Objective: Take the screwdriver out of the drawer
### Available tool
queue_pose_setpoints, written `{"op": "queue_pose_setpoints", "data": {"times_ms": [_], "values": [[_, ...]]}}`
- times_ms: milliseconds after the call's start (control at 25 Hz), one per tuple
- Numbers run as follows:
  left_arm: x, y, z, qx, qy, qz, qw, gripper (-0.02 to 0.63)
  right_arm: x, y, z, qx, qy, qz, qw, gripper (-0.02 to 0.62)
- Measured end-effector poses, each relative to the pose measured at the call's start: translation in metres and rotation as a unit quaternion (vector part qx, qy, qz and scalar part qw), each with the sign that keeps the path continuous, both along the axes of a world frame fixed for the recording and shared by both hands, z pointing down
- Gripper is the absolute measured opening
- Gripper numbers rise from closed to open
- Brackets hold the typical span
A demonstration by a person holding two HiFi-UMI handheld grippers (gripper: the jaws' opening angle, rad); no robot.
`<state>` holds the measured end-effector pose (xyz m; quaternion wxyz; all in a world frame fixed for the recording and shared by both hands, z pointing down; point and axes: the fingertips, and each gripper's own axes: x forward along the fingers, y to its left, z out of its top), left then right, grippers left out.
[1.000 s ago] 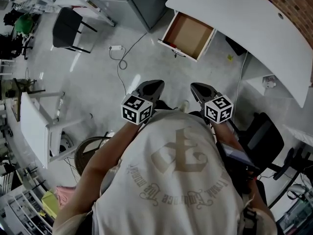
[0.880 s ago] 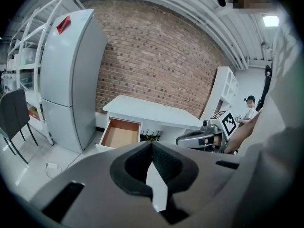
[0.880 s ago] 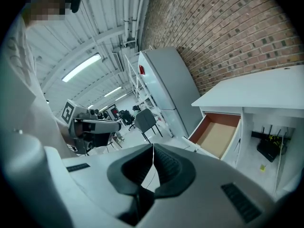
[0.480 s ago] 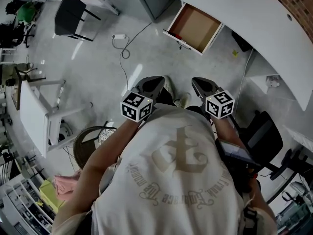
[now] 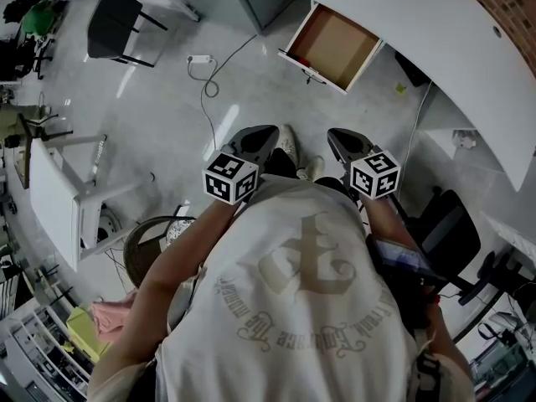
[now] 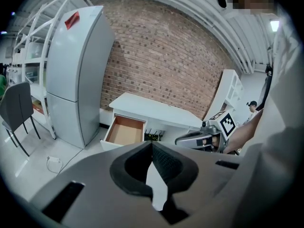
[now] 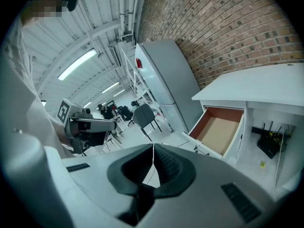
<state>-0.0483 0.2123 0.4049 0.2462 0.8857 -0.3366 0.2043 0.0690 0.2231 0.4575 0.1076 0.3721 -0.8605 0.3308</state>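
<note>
The drawer (image 5: 335,47) stands pulled out of the white desk (image 5: 435,53), its brown floor showing bare. No screwdriver is visible in any view. Both grippers are held side by side in front of the person's chest, well short of the drawer. My left gripper (image 5: 265,132) is shut with nothing in it, and its jaws meet in the left gripper view (image 6: 152,144), with the drawer (image 6: 124,129) far beyond. My right gripper (image 5: 336,135) is shut and empty too, jaws touching (image 7: 153,146); its view has the drawer (image 7: 218,129) ahead to the right.
A grey fridge (image 6: 78,75) stands left of the desk. On the floor lie a white cable and plug (image 5: 205,65). A black chair (image 5: 113,32) is at the far left, a white table (image 5: 59,199) nearer, and an office chair (image 5: 448,233) at the right.
The head view has shifted a little: the drawer sits slightly higher and further right, and the person's shoes have come into sight. Both grippers stay shut, side by side.
</note>
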Motion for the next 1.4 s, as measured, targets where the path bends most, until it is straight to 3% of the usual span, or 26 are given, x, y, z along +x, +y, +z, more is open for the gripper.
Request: {"op": "queue_pose_setpoints", "data": {"times_ms": [760,1400], "values": [[-0.012,-0.088,-0.007,0.006,0.004,0.015,0.9999,0.021,-0.003,-0.078,-0.005,0.0,0.013,0.028,1.0,0.023],[-0.028,-0.169,-0.02,0.025,0.041,0.034,0.9983,0.021,-0.023,-0.145,-0.019,0.017,0.057,0.038,0.998,0.023]]}}
